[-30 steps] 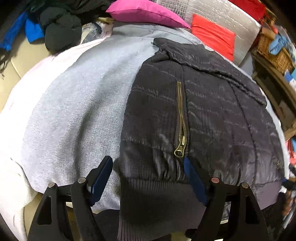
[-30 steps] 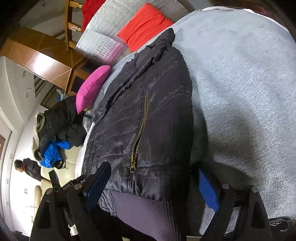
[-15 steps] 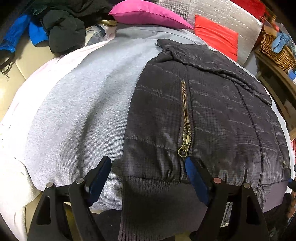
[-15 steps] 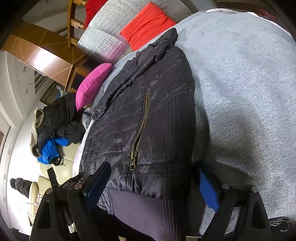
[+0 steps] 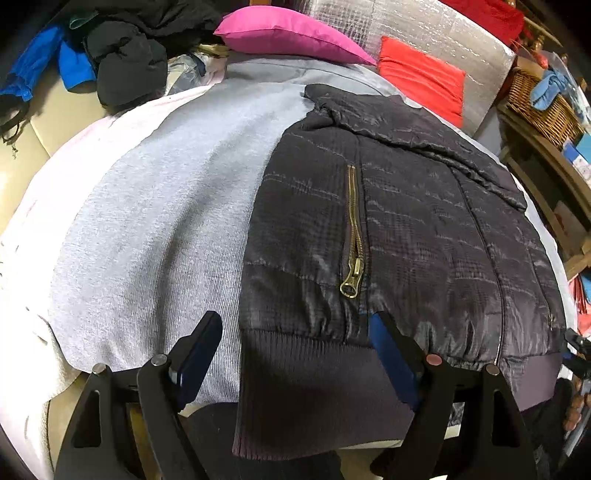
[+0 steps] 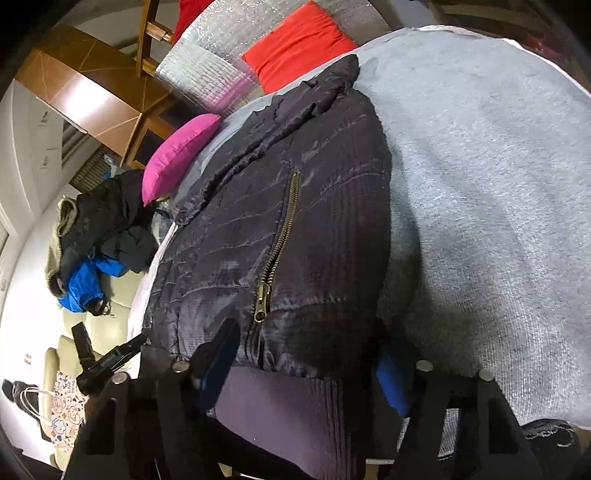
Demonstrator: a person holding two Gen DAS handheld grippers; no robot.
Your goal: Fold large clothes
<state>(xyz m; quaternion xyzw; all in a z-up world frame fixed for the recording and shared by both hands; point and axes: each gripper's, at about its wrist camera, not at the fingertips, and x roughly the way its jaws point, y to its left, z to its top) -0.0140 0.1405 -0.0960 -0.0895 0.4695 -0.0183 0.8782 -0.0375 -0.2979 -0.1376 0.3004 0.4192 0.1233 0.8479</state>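
A black quilted jacket point(image 5: 399, 221) with a brass zipper point(image 5: 352, 254) and a dark ribbed hem point(image 5: 314, 380) lies flat on a grey cloth point(image 5: 159, 206). My left gripper point(image 5: 295, 350) is open over the hem's left corner. One of its fingers point(image 5: 201, 347) is on the grey cloth and the other point(image 5: 391, 354) is on the jacket. In the right wrist view the same jacket point(image 6: 295, 229) fills the middle. My right gripper point(image 6: 304, 369) straddles the hem point(image 6: 280, 406) at the jacket's right edge. Its jaws are closing with the fabric between them, and the pads do not visibly pinch it.
A pink cushion point(image 5: 291, 35), a red cushion point(image 5: 421, 81) and a silver quilted panel point(image 5: 436, 26) stand at the far end. A heap of dark and blue clothes point(image 5: 122, 55) lies far left. A wicker basket point(image 5: 539, 103) sits on wooden shelving to the right.
The right gripper's jaws have drawn closer together over the jacket's hem. The left gripper stays open at the same corner.
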